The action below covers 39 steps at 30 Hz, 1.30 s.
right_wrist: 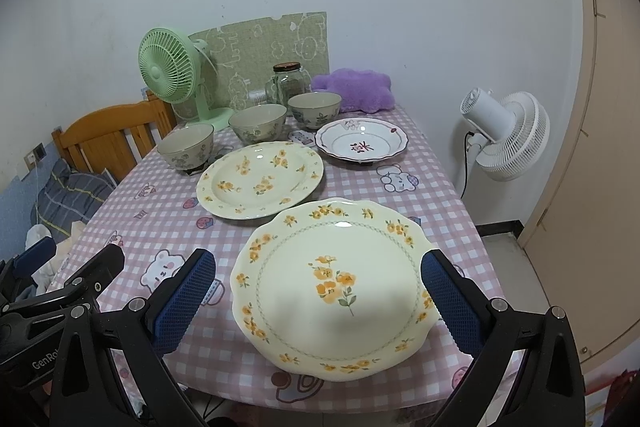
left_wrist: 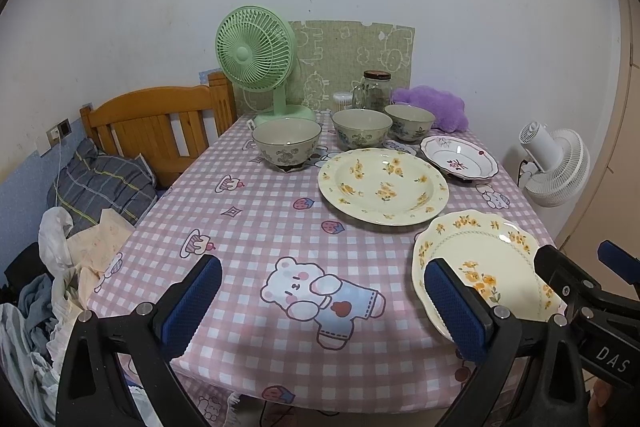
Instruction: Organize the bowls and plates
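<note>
On the pink checked tablecloth (left_wrist: 256,235) stand three floral bowls in a row at the back: left bowl (left_wrist: 286,143), middle bowl (left_wrist: 361,127), right bowl (left_wrist: 409,122). A round yellow-flowered plate (left_wrist: 383,185) lies mid-table, a white red-trimmed plate (left_wrist: 460,156) behind it on the right, and a scalloped yellow-flowered plate (right_wrist: 332,283) near the front edge. My left gripper (left_wrist: 320,307) hovers open above the front of the cloth, left of the scalloped plate (left_wrist: 480,259). My right gripper (right_wrist: 316,303) is open above the scalloped plate, its fingers astride it.
A green desk fan (left_wrist: 260,59), a glass jar (left_wrist: 376,91), a cotton swab tub (left_wrist: 343,99) and a purple plush cushion (left_wrist: 432,107) line the back by the wall. A wooden headboard (left_wrist: 160,123) and bedding sit left. A white fan (right_wrist: 504,135) stands right of the table.
</note>
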Motion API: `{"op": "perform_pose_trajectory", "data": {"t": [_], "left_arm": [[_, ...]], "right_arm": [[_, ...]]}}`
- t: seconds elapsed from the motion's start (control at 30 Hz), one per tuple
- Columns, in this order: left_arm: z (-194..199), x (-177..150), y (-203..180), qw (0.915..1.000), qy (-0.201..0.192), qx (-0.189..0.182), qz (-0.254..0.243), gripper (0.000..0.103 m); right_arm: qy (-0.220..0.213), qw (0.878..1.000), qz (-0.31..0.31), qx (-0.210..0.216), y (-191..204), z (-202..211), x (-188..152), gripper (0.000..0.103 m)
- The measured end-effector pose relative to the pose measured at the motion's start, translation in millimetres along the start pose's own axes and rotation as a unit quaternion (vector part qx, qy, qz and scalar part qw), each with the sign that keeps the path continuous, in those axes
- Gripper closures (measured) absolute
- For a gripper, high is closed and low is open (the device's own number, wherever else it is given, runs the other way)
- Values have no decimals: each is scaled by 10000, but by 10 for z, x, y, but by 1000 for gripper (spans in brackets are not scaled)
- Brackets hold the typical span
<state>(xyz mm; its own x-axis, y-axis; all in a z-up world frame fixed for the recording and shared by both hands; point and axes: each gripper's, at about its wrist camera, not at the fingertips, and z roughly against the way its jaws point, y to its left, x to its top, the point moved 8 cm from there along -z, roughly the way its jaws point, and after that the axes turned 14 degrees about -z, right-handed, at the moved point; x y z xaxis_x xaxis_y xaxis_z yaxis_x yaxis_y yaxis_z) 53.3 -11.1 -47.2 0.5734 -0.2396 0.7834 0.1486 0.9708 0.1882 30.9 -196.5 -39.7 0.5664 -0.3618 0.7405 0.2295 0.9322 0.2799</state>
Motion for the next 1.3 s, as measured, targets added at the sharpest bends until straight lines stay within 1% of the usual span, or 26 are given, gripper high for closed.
{"op": "perform_pose_trajectory", "data": {"t": [0.1, 0.2, 0.33, 0.5, 0.57, 0.63, 0.67, 0.7, 0.73, 0.8, 0.93, 1.07, 1.13, 1.23, 1.27, 1.3], "left_arm": [[-7, -14, 1, 10000, 13, 25, 34, 2], [-35, -43, -27, 9999, 123, 21, 101, 4], [-71, -33, -48, 9997, 207, 48, 154, 4], [-169, 1, -85, 9994, 327, -52, 93, 4], [-230, 29, -122, 9993, 345, -108, 17, 5], [-313, 57, -174, 9992, 370, -152, -89, 7], [-365, 58, -214, 9988, 427, -189, -151, 9], [-431, 52, -266, 9981, 507, -308, -190, 11], [-478, 50, -305, 9974, 567, -402, -209, 12], [-597, 32, -412, 9952, 718, -589, -298, 12], [-785, -4, -593, 9916, 919, -820, -389, 13], [-953, -28, -785, 9872, 1140, -986, -522, 13], [-1019, -25, -892, 9850, 1219, -1074, -575, 13], [-1154, -10, -1055, 9832, 1315, -1061, -686, 13], [-1198, -7, -1106, 9825, 1354, -1064, -709, 15], [-1245, 4, -1160, 9814, 1379, -1109, -740, 19]], "right_arm": [[40, 10000, -4, 11, -9, -15, -3, 0], [146, 9999, 3, -11, -15, -54, -13, 0], [264, 9996, -40, 17, -22, -108, -34, 0], [369, 9991, -190, -31, -61, -190, -35, 0], [398, 9989, -238, -120, -88, -223, -28, 0], [419, 9985, -268, -224, -115, -266, -19, 0], [435, 9982, -298, -276, -135, -303, -14, 0], [458, 9978, -338, -347, -161, -344, -12, 0], [484, 9972, -382, -411, -194, -377, -11, 1], [542, 9957, -468, -583, -277, -435, -11, 5], [632, 9923, -565, -900, -448, -561, -13, 6], [793, 9889, -663, -1071, -622, -719, -20, 6], [862, 9877, -691, -1107, -700, -795, -10, 6], [986, 9870, -640, -1095, -790, -927, -2, 6], [1058, 9868, -620, -1062, -832, -996, 2, 6], [1118, 9864, -602, -1048, -857, -1048, 5, 7]]}}
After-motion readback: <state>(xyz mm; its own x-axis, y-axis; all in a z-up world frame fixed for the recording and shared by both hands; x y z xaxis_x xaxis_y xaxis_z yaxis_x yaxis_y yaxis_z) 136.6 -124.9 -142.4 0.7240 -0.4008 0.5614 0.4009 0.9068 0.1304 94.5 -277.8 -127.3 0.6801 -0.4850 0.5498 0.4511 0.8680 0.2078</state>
